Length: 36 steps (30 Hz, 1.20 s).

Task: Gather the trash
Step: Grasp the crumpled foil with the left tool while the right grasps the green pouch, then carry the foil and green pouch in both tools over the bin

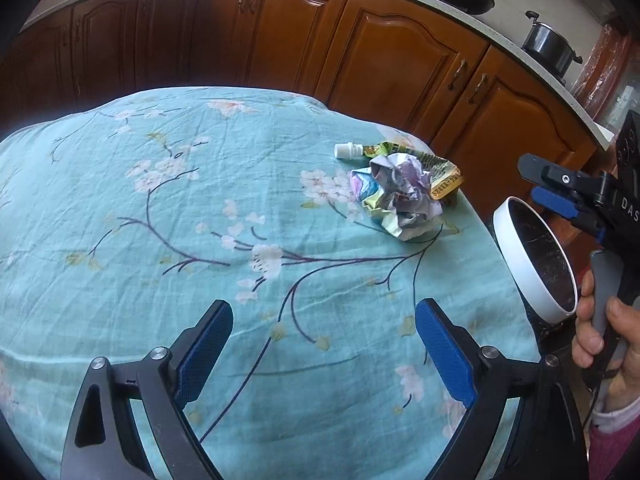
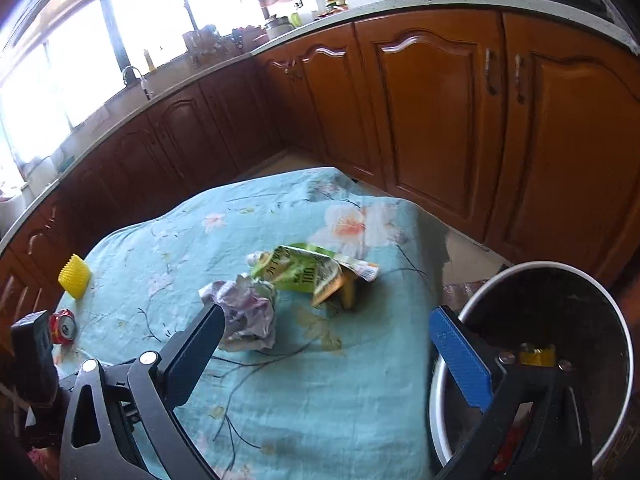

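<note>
Right wrist: bin (image 2: 532, 280) with yellow scrap (image 2: 537, 355)

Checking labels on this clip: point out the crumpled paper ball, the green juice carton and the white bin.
crumpled paper ball (image 1: 400, 196), left wrist view, middle of the wad
green juice carton (image 2: 304, 270), right wrist view, printed green face
white bin (image 1: 520, 264), left wrist view, outer white wall

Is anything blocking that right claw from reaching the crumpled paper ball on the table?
Nothing visible does. The right gripper is open and the crumpled paper ball lies just ahead by its left finger, on bare tablecloth. The green pouch sits behind it.
</note>
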### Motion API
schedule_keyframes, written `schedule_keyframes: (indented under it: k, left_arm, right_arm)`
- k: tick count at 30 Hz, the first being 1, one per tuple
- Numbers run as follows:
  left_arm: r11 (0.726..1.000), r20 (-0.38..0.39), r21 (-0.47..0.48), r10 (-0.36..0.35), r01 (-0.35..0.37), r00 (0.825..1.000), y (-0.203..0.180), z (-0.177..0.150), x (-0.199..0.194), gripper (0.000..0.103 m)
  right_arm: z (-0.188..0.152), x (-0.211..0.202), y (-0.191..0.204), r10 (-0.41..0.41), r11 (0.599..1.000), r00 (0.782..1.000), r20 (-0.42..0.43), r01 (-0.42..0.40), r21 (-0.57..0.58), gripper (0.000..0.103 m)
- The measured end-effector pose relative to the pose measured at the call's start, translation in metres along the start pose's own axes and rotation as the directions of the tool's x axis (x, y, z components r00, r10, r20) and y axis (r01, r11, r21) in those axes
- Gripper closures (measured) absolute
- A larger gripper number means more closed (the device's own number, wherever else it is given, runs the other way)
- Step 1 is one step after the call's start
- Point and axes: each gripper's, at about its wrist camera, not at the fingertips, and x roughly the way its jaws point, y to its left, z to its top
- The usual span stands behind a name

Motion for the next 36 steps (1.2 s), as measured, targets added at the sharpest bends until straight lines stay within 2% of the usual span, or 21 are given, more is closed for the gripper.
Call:
schedule_keyframes:
  k: [3, 5, 8, 10, 12, 13, 14, 15, 16, 18, 19, 20, 21, 25, 30, 36]
  left_arm:
    - [0.999, 0.019, 0.039, -0.014, 0.013, 1.000, -0.010, 0.014, 0.008, 0.010]
    - [0.998, 0.030, 0.063, -0.020, 0.018, 0.999, -0.015, 0.023, 0.016, 0.010]
    - [0.996, 0.035, 0.085, -0.025, 0.022, 0.999, -0.019, 0.036, 0.031, 0.011]
    - [0.996, 0.028, 0.087, -0.035, 0.032, 0.999, -0.021, 0.043, 0.043, 0.013]
    - [0.995, 0.023, 0.092, -0.048, 0.046, 0.999, -0.022, 0.050, 0.055, 0.023]
    - [0.994, 0.015, 0.097, -0.053, 0.052, 0.998, -0.023, 0.054, 0.061, 0.026]
    - [0.993, 0.003, 0.101, -0.062, 0.061, 0.998, -0.024, 0.057, 0.068, 0.035]
    - [0.992, -0.009, 0.102, -0.069, 0.069, 0.998, -0.026, 0.057, 0.074, 0.045]
    - [0.990, -0.027, 0.102, -0.090, 0.092, 0.996, -0.026, 0.059, 0.081, 0.048]
    - [0.983, -0.039, 0.104, -0.146, 0.150, 0.988, -0.028, 0.060, 0.086, 0.072]
    - [0.981, -0.036, 0.116, -0.150, 0.153, 0.988, -0.030, 0.060, 0.086, 0.074]
    - [0.980, -0.025, 0.131, -0.145, 0.147, 0.989, -0.031, 0.059, 0.084, 0.081]
    - [0.978, -0.020, 0.143, -0.149, 0.150, 0.989, -0.033, 0.059, 0.082, 0.084]
    - [0.977, -0.009, 0.148, -0.151, 0.151, 0.989, -0.026, 0.052, 0.068, 0.087]
    - [0.981, 0.001, 0.121, -0.152, 0.151, 0.988, 0.001, 0.032, 0.033, 0.088]
    - [0.981, -0.081, 0.041, -0.185, 0.189, 0.979, 0.037, 0.006, 0.017, 0.089]
  right_arm:
    - [0.014, 0.016, 0.001, 0.051, 0.998, 0.999, -0.020, -0.051, -0.034, 0.003]
    - [0.023, 0.031, 0.002, 0.055, 0.996, 0.997, -0.051, -0.058, -0.062, 0.018]
    - [0.029, 0.056, 0.000, 0.030, 0.995, 0.994, -0.108, -0.040, -0.088, 0.033]
    - [0.031, 0.074, -0.001, 0.030, 0.993, 0.987, -0.160, -0.048, -0.112, 0.038]
    - [0.027, 0.086, -0.001, 0.006, 0.990, 0.982, -0.189, -0.033, -0.138, 0.047]
    - [0.025, 0.092, -0.001, -0.002, 0.989, 0.979, -0.204, -0.028, -0.146, 0.060]
    - [0.024, 0.096, -0.003, -0.003, 0.989, 0.976, -0.218, -0.029, -0.144, 0.078]
    - [0.021, 0.099, -0.004, 0.000, 0.990, 0.973, -0.230, -0.032, -0.136, 0.082]
    - [0.019, 0.099, -0.007, 0.012, 0.992, 0.973, -0.229, -0.041, -0.122, 0.082]
    - [0.015, 0.096, -0.010, 0.030, 0.994, 0.976, -0.217, -0.053, -0.101, 0.085]
    - [0.014, 0.094, -0.011, 0.040, 0.994, 0.976, -0.213, -0.060, -0.091, 0.090]
    - [0.012, 0.091, -0.012, 0.048, 0.995, 0.977, -0.208, -0.066, -0.081, 0.093]
    - [0.011, 0.088, -0.011, 0.045, 0.995, 0.978, -0.203, -0.062, -0.079, 0.094]
    - [0.003, 0.073, -0.011, 0.058, 0.997, 0.981, -0.184, -0.068, -0.044, 0.095]
    - [-0.018, 0.043, -0.006, 0.068, 0.998, 0.985, -0.158, -0.068, 0.008, 0.095]
    - [-0.041, 0.015, 0.010, 0.066, 0.997, 0.986, -0.151, -0.059, 0.051, 0.095]
